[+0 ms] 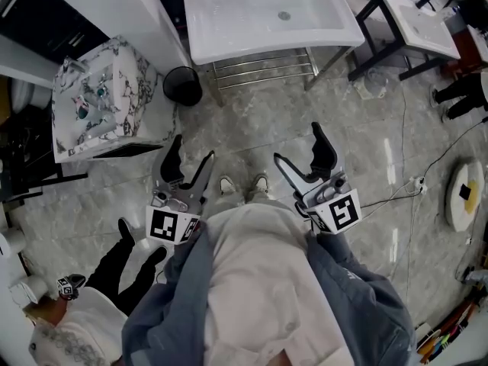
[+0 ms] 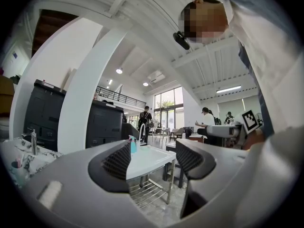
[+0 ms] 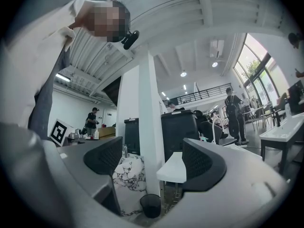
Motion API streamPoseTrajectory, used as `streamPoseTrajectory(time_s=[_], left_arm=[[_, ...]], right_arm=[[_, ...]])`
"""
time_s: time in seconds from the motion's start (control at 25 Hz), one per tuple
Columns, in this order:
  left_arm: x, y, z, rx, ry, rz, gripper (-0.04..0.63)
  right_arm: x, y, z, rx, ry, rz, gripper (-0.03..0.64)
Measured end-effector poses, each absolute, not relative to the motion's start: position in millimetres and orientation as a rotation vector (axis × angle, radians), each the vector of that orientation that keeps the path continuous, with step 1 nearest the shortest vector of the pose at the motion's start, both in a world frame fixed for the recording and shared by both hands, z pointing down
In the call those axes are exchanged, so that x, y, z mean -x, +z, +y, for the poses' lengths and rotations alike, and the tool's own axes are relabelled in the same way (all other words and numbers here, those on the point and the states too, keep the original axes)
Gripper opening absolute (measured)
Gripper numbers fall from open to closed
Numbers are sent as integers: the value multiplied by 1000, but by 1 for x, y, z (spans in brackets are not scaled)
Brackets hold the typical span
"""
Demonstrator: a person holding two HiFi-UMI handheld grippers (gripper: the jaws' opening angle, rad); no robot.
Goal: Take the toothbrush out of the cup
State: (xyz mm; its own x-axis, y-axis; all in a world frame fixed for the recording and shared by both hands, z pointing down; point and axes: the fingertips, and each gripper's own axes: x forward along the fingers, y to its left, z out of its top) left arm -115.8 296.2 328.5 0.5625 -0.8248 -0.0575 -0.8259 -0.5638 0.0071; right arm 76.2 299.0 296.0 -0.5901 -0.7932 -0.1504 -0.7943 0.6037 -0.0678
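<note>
Both grippers are held over the floor (image 1: 252, 128), in front of and to the right of the vanity (image 1: 141, 101), well apart from it.

Left gripper (image 1: 193, 149): jaws spread, nothing between them. Its own view (image 2: 153, 159) shows only the white basin (image 2: 142, 164) in the gap, far off.

Right gripper (image 1: 297, 143): jaws spread, nothing pinched. Its own view (image 3: 151, 159) shows the vanity's marbled side (image 3: 126, 177) and the bin (image 3: 150, 204) through the gap.

Writing: each gripper cube carries only a square black-and-white marker, left (image 1: 163, 225) and right (image 1: 345, 211).

Cup (image 1: 82, 113): a small teal round on the vanity top, toward its left edge. The left gripper view shows the cup (image 2: 15, 171) near a tap, with a thin stick, apparently the toothbrush (image 2: 18, 161), standing in it; too small to be sure.

Edges and room:
- The bin (image 1: 181, 85) stands just beside the vanity's right side.
- The basin (image 1: 229, 21) lies to the right of and beyond the vanity, with a metal rack (image 1: 263, 67) under its front edge.
- Bare floor runs from the vanity's near edge to the grippers.
- A second person's legs (image 1: 114, 265) are near and below the vanity, left of the left gripper.
</note>
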Motion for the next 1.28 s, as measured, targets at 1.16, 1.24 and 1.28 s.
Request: streamPoseTrajectory(time_s=[1.16,1.24,1.28], left_arm=[[128,358,89,2773,72,1465,213],[142,353,52,2774,70,1457,213],[148,350,34,2777,68,1445,213]], right_arm=[[-62,330,113,1343,-40,2671,394],[-44,324,76,1338,-47,2685,394],[-35,322,58,1333,-44,2699,394]])
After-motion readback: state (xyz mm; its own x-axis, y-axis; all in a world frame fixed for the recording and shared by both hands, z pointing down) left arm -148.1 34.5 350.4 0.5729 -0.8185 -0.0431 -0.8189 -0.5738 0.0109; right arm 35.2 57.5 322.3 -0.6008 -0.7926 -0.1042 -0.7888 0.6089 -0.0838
